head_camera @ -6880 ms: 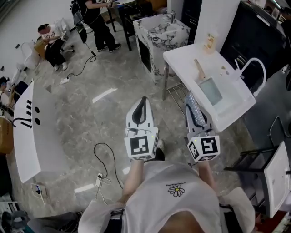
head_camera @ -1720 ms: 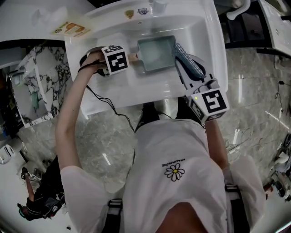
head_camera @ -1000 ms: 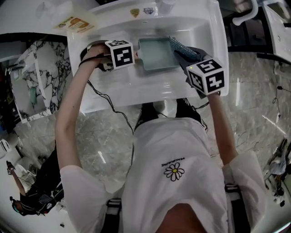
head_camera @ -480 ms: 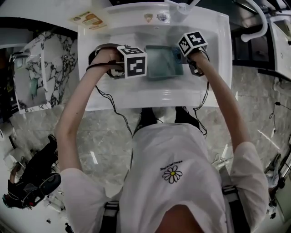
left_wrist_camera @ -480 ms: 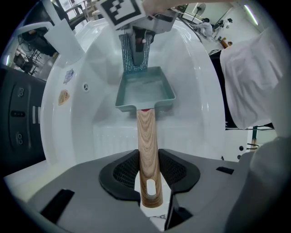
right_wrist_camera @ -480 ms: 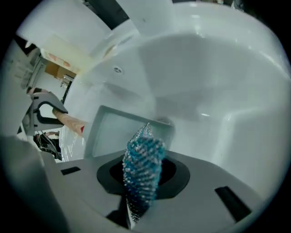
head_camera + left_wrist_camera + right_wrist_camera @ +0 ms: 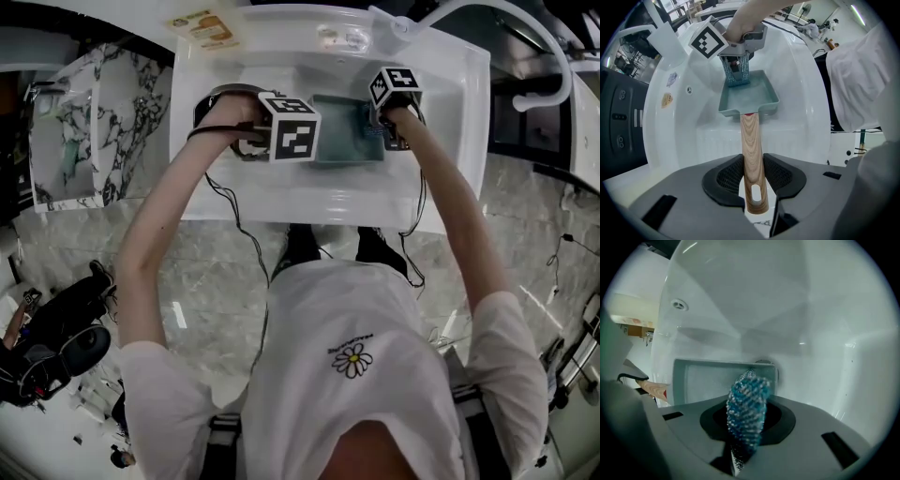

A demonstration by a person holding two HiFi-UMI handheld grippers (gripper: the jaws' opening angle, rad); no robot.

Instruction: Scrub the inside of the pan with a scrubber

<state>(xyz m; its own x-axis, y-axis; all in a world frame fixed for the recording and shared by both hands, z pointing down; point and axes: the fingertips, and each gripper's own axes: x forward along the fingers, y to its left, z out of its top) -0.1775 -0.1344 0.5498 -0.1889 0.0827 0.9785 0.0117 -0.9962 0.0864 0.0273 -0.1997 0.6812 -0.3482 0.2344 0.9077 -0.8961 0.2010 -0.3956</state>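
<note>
No legible text. Sink sticker, shirt print above daisy: too small to read.

White sink set in a white worktop, basin deep and smooth-walled. Faucet base at the back rim, with a curved white pipe arching off to the right. Two small stickers on the rim beside it; from inside the basin they show on the wall near a round overflow hole. Orange-and-yellow printed label lies flat on the worktop, back left. Marble-patterned panel just left of the sink. Grey veined floor tiles below. Someone in dark clothing low at the left edge, too distorted to make out more.
</note>
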